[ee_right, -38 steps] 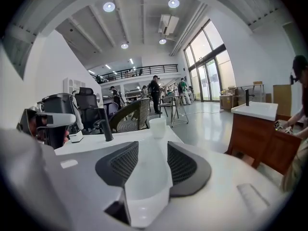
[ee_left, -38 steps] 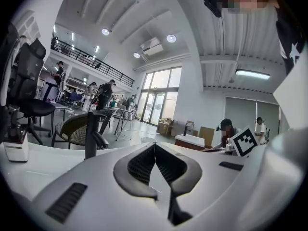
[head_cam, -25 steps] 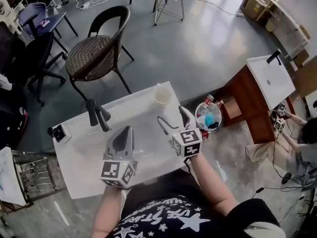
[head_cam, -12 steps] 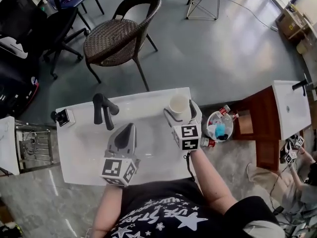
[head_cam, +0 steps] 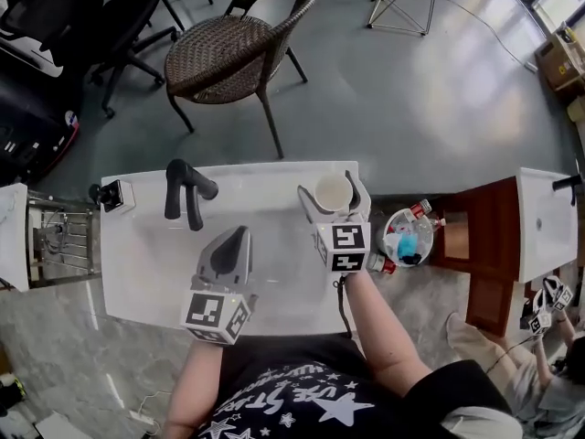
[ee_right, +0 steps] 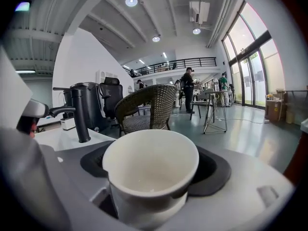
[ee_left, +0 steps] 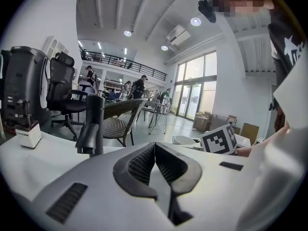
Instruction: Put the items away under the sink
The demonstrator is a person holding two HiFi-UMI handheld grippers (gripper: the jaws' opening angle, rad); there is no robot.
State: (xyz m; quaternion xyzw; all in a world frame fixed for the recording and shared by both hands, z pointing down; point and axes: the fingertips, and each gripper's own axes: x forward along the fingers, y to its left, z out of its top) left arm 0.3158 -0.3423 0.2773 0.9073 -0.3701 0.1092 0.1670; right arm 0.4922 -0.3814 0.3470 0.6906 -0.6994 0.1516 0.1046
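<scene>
Jaws on my right gripper (head_cam: 334, 193) have just been opening while I slide it over to the white cup (ee_right: 150, 177) at the sink counter's (head_cam: 146, 273) far right corner; cup now sits between them, unclamped. Left gripper (ee_left: 155, 148) closed, empty. Clamping looks next.

Two sinks (head_cam: 274, 282) (head_cam: 547, 231); two black faucets (head_cam: 186, 190) (head_cam: 570, 182); one cup (head_cam: 333, 191); one wicker chair (head_cam: 239, 44); one bucket (head_cam: 388, 231)
</scene>
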